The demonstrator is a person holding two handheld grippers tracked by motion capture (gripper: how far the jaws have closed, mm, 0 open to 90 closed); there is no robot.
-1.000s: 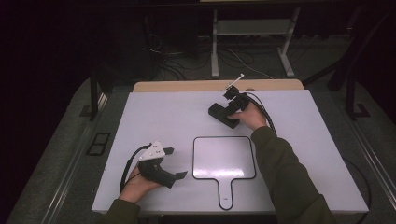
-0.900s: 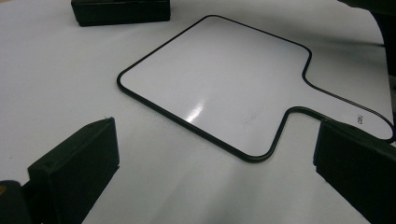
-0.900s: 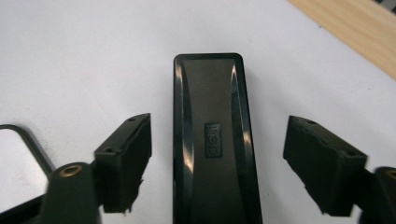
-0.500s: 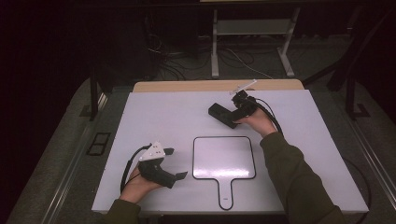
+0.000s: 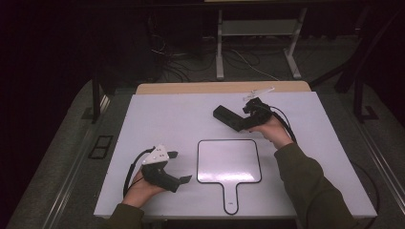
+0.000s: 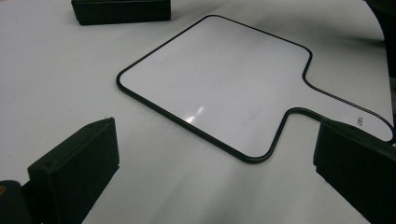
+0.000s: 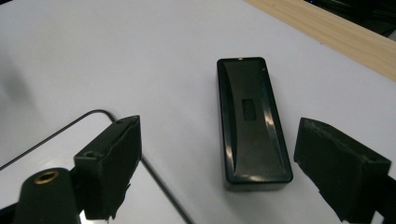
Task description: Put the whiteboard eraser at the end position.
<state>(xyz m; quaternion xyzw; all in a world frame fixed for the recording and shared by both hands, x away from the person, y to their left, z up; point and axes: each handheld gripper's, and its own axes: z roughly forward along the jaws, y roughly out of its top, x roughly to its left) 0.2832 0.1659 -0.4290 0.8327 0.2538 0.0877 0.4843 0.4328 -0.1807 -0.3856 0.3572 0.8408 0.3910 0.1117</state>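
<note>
Jaws of our right gripper (image 5: 241,125) stand apart with nothing pinched, having just been opening, and the black eraser (image 7: 252,123) lies flat on the white table (image 5: 162,119) between and just ahead of them, touching neither pad. Our left gripper (image 5: 179,167) rests near the table's front edge with its 2 jaws spread wide and empty, pointing toward the handled whiteboard (image 6: 219,84), which lies flat between our hands, near the eraser.
</note>
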